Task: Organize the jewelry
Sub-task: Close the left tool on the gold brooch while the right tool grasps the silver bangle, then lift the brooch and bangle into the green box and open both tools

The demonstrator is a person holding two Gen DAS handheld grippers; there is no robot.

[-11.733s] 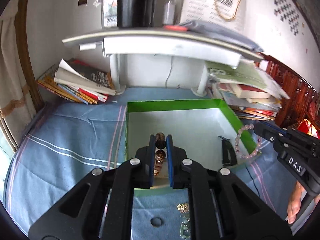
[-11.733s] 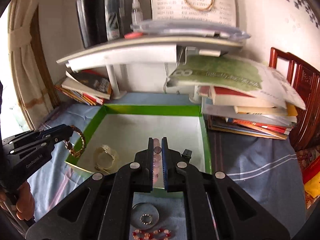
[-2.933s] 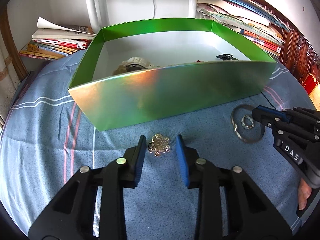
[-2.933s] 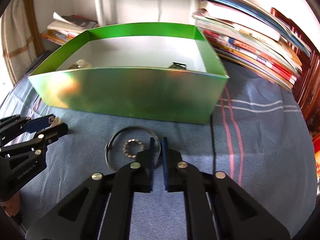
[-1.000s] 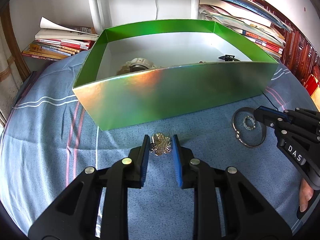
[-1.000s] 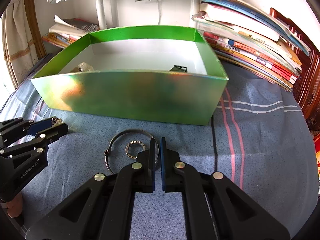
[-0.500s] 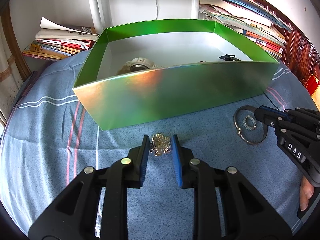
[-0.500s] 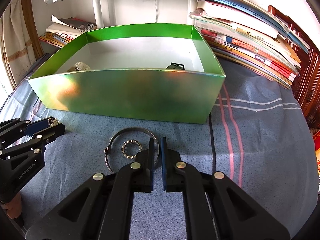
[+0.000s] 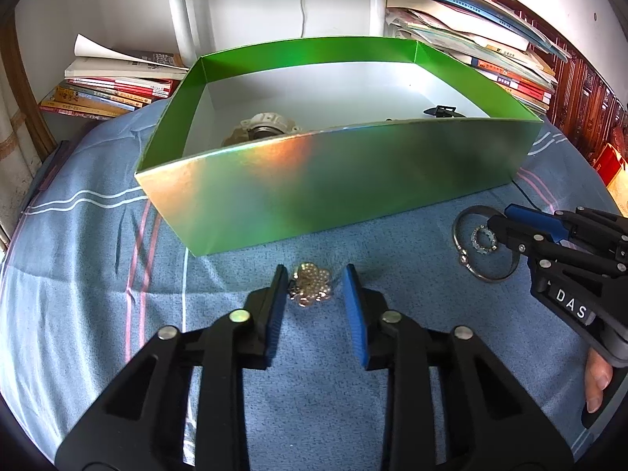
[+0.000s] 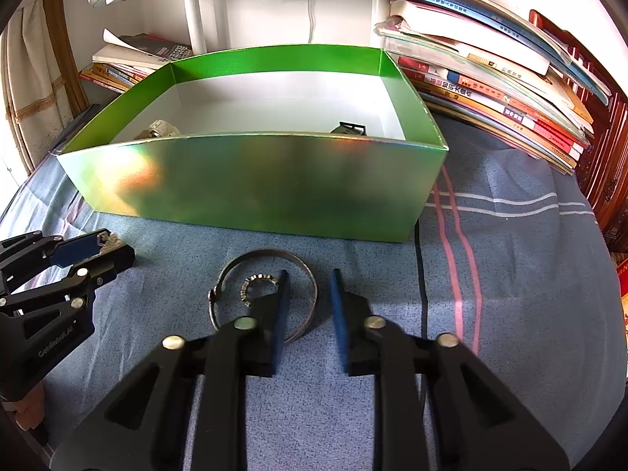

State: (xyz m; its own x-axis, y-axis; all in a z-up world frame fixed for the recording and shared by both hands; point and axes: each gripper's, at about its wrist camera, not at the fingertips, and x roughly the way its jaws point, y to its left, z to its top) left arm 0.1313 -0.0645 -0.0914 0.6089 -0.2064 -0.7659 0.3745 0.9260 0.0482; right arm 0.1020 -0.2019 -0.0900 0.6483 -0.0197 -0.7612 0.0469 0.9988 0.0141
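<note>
Spread wider than a moment ago: right gripper [image 10: 310, 294], released, straddling bangle [image 10: 267, 255] rim at lower centre; small ring [image 10: 257, 280] partly hidden behind its finger. Left view: left gripper [image 9: 314, 286] parted around beaded cluster [image 9: 312, 284]; green box [image 9: 333, 180] wall blocking most contents.

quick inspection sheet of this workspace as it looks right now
surface: blue striped cloth.
job's things: green box holding a watch and a black clip; bead cluster, metal bangle and small toothed ring on the cloth.
clutter: book stacks beside the box.
grippers: left gripper open around the cluster; right gripper open over the bangle's rim.
cables: white cord on the wall.
surroundings: white shelf stand, wooden chair.
</note>
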